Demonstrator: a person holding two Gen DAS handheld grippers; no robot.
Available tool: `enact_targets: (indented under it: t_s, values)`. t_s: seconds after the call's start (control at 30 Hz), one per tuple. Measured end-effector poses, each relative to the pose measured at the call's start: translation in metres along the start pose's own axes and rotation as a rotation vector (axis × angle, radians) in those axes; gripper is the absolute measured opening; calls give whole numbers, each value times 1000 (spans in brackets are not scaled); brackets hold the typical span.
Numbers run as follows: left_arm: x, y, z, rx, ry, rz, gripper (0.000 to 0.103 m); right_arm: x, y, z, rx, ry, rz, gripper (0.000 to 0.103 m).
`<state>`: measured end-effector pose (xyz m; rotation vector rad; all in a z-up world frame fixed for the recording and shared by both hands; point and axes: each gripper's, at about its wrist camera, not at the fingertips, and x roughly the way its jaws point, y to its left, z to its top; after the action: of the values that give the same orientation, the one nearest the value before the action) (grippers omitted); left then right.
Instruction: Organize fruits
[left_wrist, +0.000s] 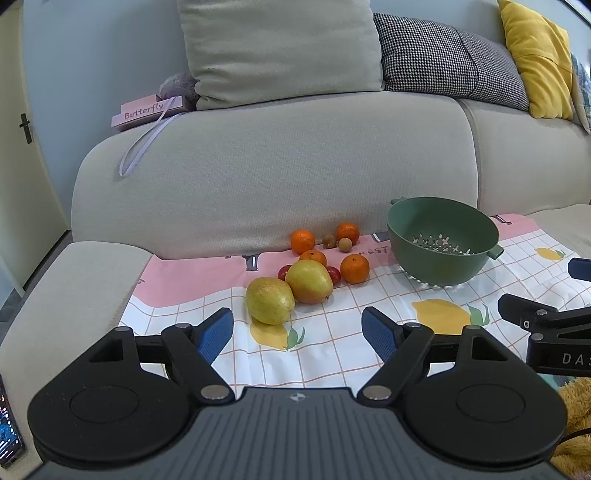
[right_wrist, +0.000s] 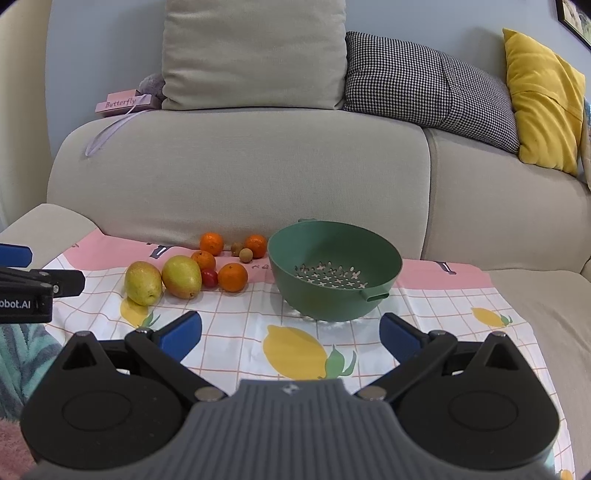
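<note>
- The sofa (right_wrist: 240, 166) carries everything here: a patterned cloth (right_wrist: 236, 332) with printed lemons is spread over its seat, and the fruits and the bowl sit on that cloth, close to the backrest.
- The green colander bowl (right_wrist: 334, 269) stands upright to the right of the fruit, well apart from the nearest piece. Only its perforated bottom shows inside, so I judge that no fruit has gone in yet and the task is at its very start.
- The left gripper (left_wrist: 297, 332) hovers above the near part of the cloth with its jaws wide apart and nothing between them. It points toward the near pear.
- The right gripper (right_wrist: 291, 334) is likewise spread wide and empty, aimed at the bowl's near side.
- Two pears lie at the left of the group, touching: the near pear (left_wrist: 269, 301) and the far pear (left_wrist: 308, 280).
- Four oranges sit behind and to the right of the pears; the nearest orange (left_wrist: 354, 268) is just beside the far pear.
- Small items: a red cherry tomato (right_wrist: 209, 277) tucked against the far pear, and two little brown fruits (right_wrist: 242, 252) between the two far oranges.
- Next move, as I judge it: the left gripper goes forward and down to straddle the near pear, closes gently on its rounded sides, then carries it right to the bowl.
</note>
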<state>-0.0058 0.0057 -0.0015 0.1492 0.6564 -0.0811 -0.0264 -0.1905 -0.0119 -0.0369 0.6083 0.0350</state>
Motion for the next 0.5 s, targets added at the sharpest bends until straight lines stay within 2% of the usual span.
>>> enact_targets:
  t_s: [0.5]
  values:
    - [6, -2, -5, -12, 13, -1, 93, 3, 1, -4, -3, 8, -5, 99]
